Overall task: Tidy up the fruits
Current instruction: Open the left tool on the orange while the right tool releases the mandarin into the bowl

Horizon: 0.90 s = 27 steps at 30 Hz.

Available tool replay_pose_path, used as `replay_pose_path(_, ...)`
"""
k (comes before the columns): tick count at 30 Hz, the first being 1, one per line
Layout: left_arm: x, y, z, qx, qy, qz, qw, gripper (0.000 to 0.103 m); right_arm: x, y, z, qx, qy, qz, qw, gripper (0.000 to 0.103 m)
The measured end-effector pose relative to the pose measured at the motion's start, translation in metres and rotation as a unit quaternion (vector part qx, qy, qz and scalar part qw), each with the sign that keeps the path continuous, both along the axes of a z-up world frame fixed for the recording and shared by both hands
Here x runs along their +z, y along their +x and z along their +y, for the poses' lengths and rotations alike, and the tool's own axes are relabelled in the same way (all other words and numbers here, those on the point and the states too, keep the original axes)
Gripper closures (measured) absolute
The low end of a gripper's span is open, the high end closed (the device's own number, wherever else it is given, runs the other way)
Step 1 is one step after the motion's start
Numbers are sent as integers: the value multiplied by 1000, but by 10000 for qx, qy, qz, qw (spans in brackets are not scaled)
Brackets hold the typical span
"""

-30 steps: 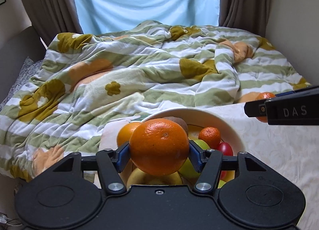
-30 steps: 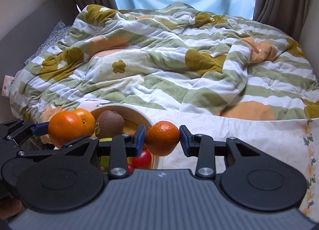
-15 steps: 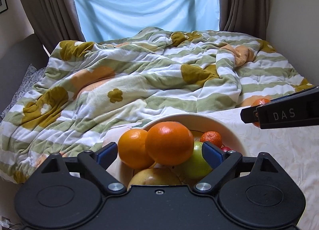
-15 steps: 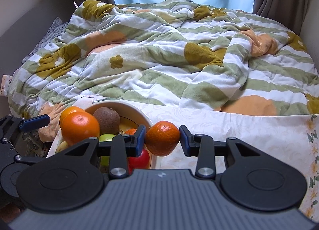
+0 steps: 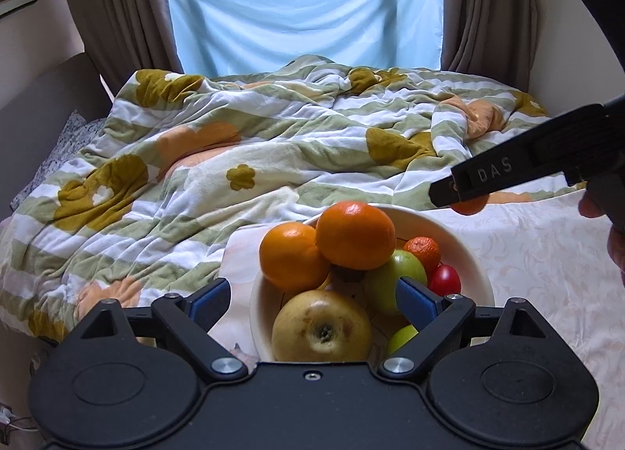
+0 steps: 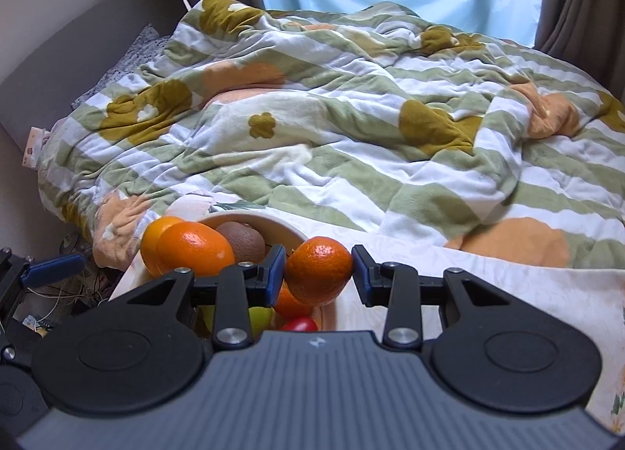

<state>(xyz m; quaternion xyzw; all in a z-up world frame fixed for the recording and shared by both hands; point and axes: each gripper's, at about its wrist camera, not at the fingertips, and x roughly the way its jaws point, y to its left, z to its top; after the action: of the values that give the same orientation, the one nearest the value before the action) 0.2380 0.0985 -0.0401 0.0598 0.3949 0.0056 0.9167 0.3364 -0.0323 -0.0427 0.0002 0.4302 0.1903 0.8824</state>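
A cream bowl [image 5: 474,250] on the bed holds a pile of fruit: two oranges, the top one [image 5: 354,235] resting on the other [image 5: 291,256], a yellow apple [image 5: 321,327], a green apple [image 5: 394,278], a small mandarin [image 5: 422,249] and a red fruit [image 5: 444,279]. My left gripper [image 5: 312,299] stands open just behind the bowl, empty. My right gripper [image 6: 318,269] is shut on a mandarin [image 6: 318,268], held above the bowl's right rim [image 6: 287,229]. A kiwi [image 6: 240,241] shows in the right wrist view.
A rumpled green, white and orange flowered duvet [image 5: 234,161] covers the bed beyond the bowl. The bowl stands on a pale patterned cloth [image 5: 539,254]. Curtains and a blue-covered window lie at the back. Cables lie on the floor at the left [image 6: 74,286].
My left gripper let go of the big orange, which now lies on top of the pile, and drew back from the bowl. The right gripper kept its mandarin, nearly still.
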Motion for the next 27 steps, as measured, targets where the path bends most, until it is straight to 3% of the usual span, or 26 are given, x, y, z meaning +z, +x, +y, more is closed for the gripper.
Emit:
replay_pose_path(12, -6, -18, 13, 134, -132, 82, 9998, 9, -21, 16, 13, 252, 361, 217, 9988, 45)
replay_pose_path(13, -7, -18, 13, 140, -136, 82, 9998, 9, -21, 16, 14, 259, 362, 209, 9988, 44)
replay_pose_path(15, -7, -21, 14, 148, -157, 76, 9997, 9, -21, 13, 14, 229, 347, 164, 9990, 27)
replay_pose_path(17, -7, -22, 13, 150, -168, 72, 9997, 9, -21, 10, 13, 176, 299, 123, 9993, 24)
replay_pose_path(23, 2, -32, 9, 147, -200, -12, 9997, 9, -15, -1, 3, 58, 177, 18, 9998, 24)
replay_pose_path(27, 19, -44, 3, 177, -303, -199, 9992, 9, 4, -16, -11, -10, 130, -167, 9998, 24)
